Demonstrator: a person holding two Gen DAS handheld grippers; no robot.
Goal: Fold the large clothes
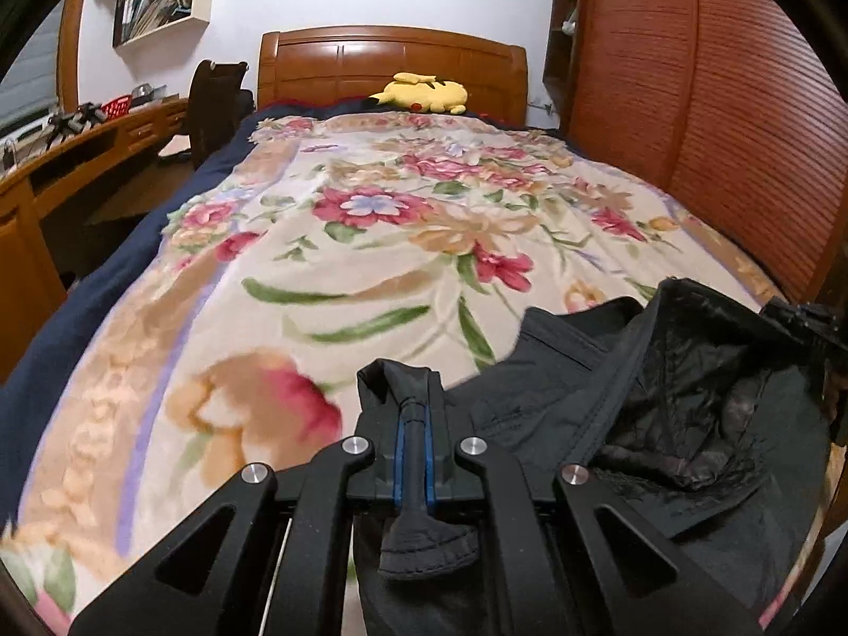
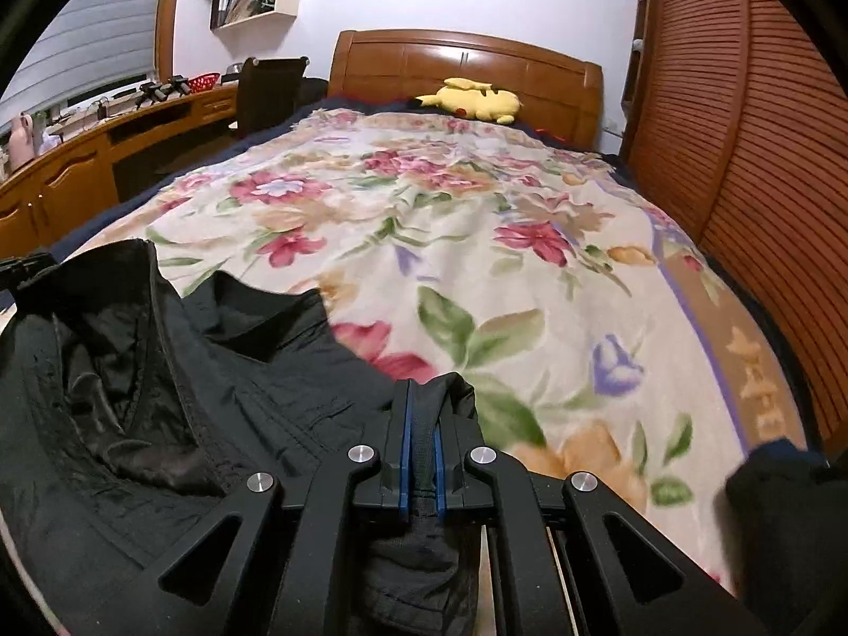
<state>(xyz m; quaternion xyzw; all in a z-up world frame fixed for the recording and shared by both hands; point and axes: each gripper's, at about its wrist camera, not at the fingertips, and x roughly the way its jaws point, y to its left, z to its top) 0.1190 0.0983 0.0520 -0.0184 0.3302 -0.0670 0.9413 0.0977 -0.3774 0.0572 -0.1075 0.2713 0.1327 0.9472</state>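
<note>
A large black jacket point(image 1: 662, 397) hangs between my two grippers over the near end of a bed with a floral blanket point(image 1: 371, 244). My left gripper point(image 1: 413, 408) is shut on a pinched fold of its black fabric, and the rest of the garment spreads to the right, lining showing. In the right wrist view the same jacket point(image 2: 132, 397) spreads to the left, its collar open. My right gripper point(image 2: 421, 408) is shut on another bunched edge of it. The other gripper shows as a dark shape at the far right edge point(image 1: 800, 318).
A yellow plush toy point(image 1: 424, 93) lies by the wooden headboard point(image 1: 392, 58). A wooden desk point(image 1: 69, 159) and dark chair point(image 1: 214, 100) stand left of the bed. A slatted wooden wardrobe point(image 1: 715, 106) runs along the right side. A dark cloth lump point(image 2: 768, 482) sits at the bed's near right.
</note>
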